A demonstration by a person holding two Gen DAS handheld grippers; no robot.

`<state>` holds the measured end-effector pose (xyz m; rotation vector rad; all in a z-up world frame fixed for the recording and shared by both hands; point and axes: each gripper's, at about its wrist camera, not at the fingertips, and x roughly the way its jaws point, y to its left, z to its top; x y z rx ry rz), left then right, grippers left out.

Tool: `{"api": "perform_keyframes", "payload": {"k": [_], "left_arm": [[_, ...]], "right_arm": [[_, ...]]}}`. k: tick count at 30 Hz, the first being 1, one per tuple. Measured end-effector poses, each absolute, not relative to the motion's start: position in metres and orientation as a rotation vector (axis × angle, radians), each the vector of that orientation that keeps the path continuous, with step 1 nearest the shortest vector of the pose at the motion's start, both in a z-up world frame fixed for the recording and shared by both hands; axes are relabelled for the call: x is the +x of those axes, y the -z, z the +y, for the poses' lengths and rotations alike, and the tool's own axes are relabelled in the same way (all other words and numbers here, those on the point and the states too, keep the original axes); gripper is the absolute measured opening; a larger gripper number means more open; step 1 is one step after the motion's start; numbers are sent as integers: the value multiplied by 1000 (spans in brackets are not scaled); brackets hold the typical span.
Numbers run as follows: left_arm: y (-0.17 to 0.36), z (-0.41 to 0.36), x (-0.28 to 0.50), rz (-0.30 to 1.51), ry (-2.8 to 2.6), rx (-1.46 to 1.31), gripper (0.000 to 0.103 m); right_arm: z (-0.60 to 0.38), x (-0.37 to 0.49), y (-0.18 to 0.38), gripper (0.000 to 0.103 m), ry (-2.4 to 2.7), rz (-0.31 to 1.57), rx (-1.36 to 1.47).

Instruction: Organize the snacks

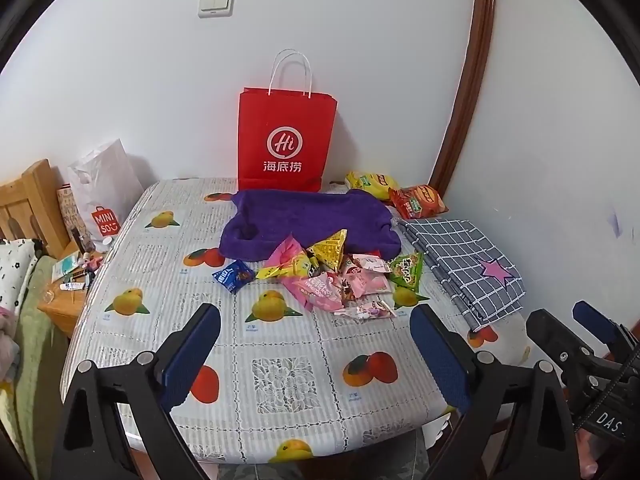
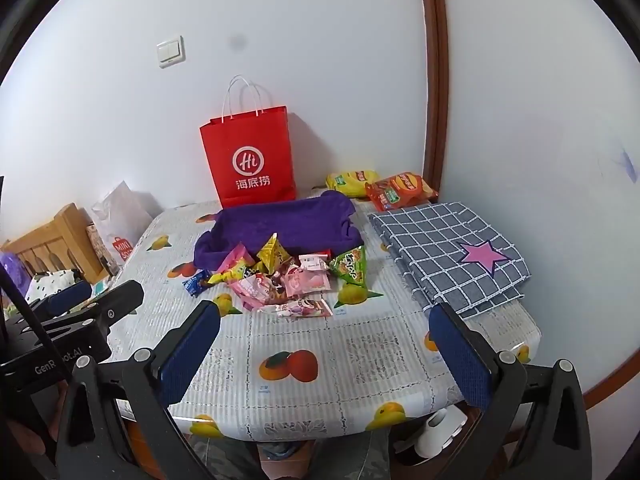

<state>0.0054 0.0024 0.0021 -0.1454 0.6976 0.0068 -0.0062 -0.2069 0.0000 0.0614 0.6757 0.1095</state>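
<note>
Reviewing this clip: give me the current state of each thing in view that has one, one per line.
Left tool: open, empty, above the table.
Right tool: open, empty.
Red paper bag: upright against the wall, handles up.
Purple towel: rumpled, spread flat.
Snack pile: loose, unsorted, at the towel's near edge.
Blue packet: lying apart, left of the pile.
Two chip bags: lying by the corner.
Checked cloth: folded.
</note>
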Motion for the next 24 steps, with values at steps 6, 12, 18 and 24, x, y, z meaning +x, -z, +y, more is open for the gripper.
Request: {"api": "perform_keyframes", "payload": {"k": [6,12,18,24], "left_arm": [[-4,2,1,683,-8,-134,95],[-5,2,-1,677,-7,-133,95],[-4,2,-3,676,-6,-134,95],[-4,2,-3,676,-7,-133,95]], "right_arm": [[-206,-5,-2,103,-107,673,63],[-203,-6,-1,103,-112,672,59],[-200,-7,0,103,-115,670,56],[-199,-8,1,103,-119,671,56]]}}
